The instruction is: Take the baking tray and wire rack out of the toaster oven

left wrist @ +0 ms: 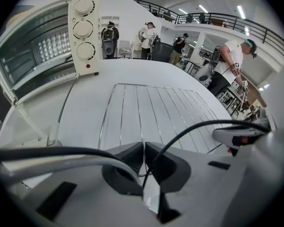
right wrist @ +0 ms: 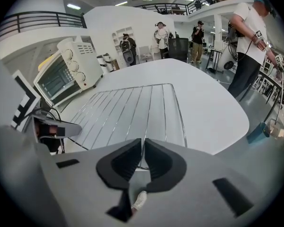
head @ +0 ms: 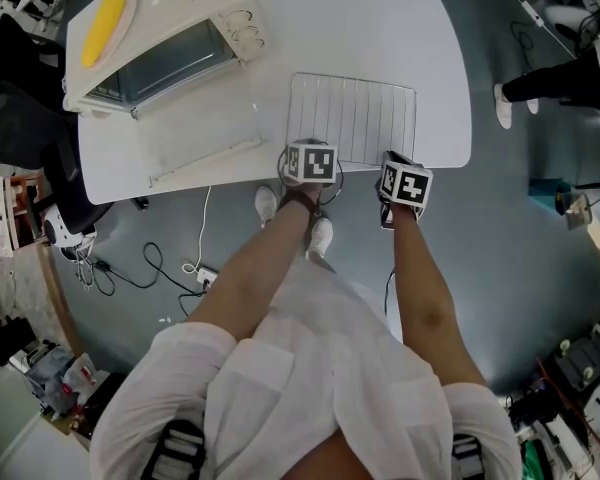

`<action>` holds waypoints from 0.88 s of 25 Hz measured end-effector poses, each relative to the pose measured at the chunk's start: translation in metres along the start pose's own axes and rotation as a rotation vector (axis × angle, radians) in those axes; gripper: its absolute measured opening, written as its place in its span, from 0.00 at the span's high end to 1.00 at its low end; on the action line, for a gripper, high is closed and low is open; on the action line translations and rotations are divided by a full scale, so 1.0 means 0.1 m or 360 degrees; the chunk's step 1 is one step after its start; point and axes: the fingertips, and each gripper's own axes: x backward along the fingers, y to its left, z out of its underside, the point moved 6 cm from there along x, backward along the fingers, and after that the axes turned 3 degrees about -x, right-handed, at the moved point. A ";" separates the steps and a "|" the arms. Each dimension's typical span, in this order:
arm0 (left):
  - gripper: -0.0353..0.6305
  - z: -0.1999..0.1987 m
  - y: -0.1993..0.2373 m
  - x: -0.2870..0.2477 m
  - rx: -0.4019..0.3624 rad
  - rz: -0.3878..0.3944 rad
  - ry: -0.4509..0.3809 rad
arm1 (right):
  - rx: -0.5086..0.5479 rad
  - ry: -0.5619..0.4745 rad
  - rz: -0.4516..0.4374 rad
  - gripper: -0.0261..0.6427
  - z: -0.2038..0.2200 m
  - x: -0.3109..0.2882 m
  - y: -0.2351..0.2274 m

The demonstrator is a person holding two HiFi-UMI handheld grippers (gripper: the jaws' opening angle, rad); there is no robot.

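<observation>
The wire rack [head: 352, 116] lies flat on the white table [head: 400, 28], to the right of the cream toaster oven [head: 170, 38], whose glass door [head: 195, 138] hangs open. My left gripper [head: 310, 158] is at the rack's near left edge. In the left gripper view the gripper [left wrist: 144, 148] is shut on the near wire of the rack [left wrist: 151, 108]. My right gripper [head: 400, 166] is at the near right edge. In the right gripper view its jaws [right wrist: 143, 145] stand a narrow slit apart with the near wire of the rack [right wrist: 132, 110] between them. I see no baking tray.
A yellow object on a plate [head: 102, 26] rests on top of the oven. The table's near edge runs just under both grippers. Cables [head: 150, 268] lie on the floor. Several people [left wrist: 229, 60] stand in the background beyond the table.
</observation>
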 end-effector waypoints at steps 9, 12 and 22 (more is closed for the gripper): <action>0.92 0.00 0.00 -0.01 -0.0022 -0.0005 0.0007 | 0.0057 0.0031 0.0038 0.92 0.00 -0.02 0.02; 0.92 0.00 0.00 -0.01 -0.0026 -0.0005 0.0008 | 0.0060 0.0040 0.0033 0.90 -0.01 -0.02 0.03; 0.92 -0.05 0.02 0.03 -0.0064 -0.0040 -0.0008 | 0.0057 0.0049 0.0024 0.84 -0.03 -0.02 0.06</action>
